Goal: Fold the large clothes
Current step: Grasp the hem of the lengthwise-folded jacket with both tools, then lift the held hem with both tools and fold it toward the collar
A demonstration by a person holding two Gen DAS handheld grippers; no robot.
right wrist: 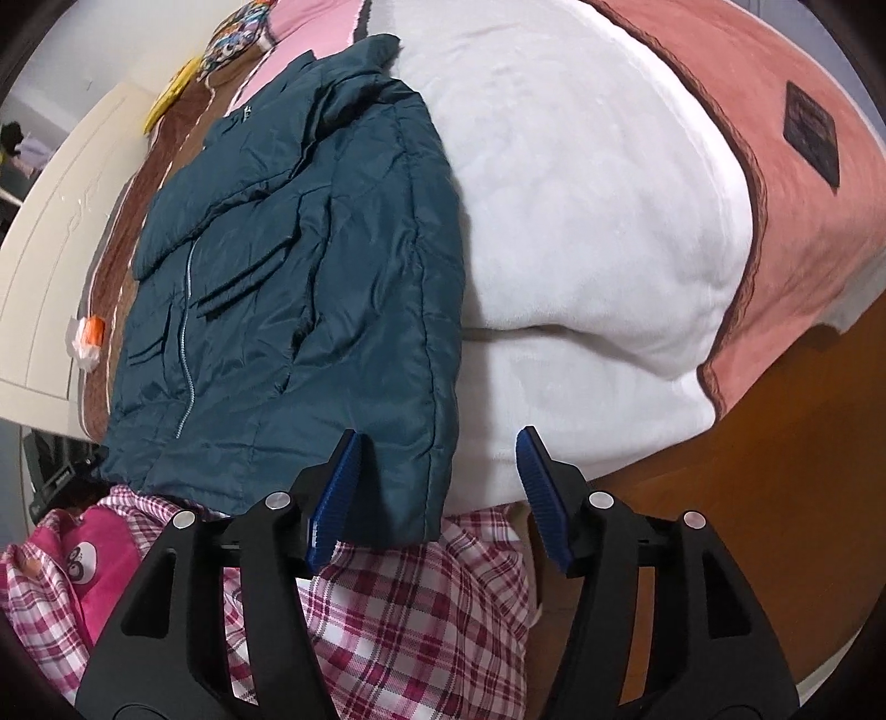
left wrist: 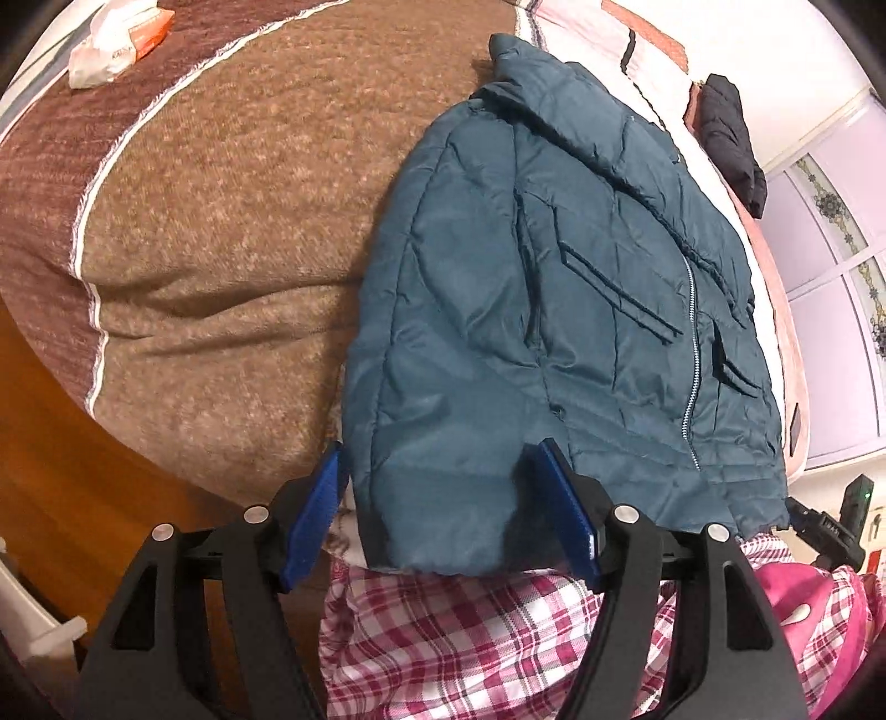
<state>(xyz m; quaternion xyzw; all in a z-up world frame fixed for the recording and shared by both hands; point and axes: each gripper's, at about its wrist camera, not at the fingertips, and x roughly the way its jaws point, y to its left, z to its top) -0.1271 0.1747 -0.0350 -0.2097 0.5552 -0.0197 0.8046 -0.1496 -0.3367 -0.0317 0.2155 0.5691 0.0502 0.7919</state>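
Teal quilted puffer jacket [left wrist: 559,310] spread flat on the bed, zipped up, sleeves tucked in along the sides, collar at the far end and hem hanging off the near edge. Left gripper [left wrist: 443,487] spread wide right at that hem, blue pads [left wrist: 315,520] on either side of the jacket's lower left corner, not pinching anything. Fabric sitting in the gap between the jaws, though whether a pad actually touches it is hard to tell. Fuzzy brown blanket [left wrist: 221,232] stretching away to the left of this claw, with a white and orange packet [left wrist: 119,39] far off near the top left.

Right gripper [right wrist: 437,482] also spread wide, straddling the jacket's lower right corner [right wrist: 426,476], nothing clamped. White fleece blanket [right wrist: 581,232] ahead and to the right of it, with a pink border [right wrist: 786,183] further right. Red and white plaid pajama fabric [right wrist: 410,626] directly below both claws, just under the jacket hem. Black garment [left wrist: 731,138] way ahead and right of the left claw.
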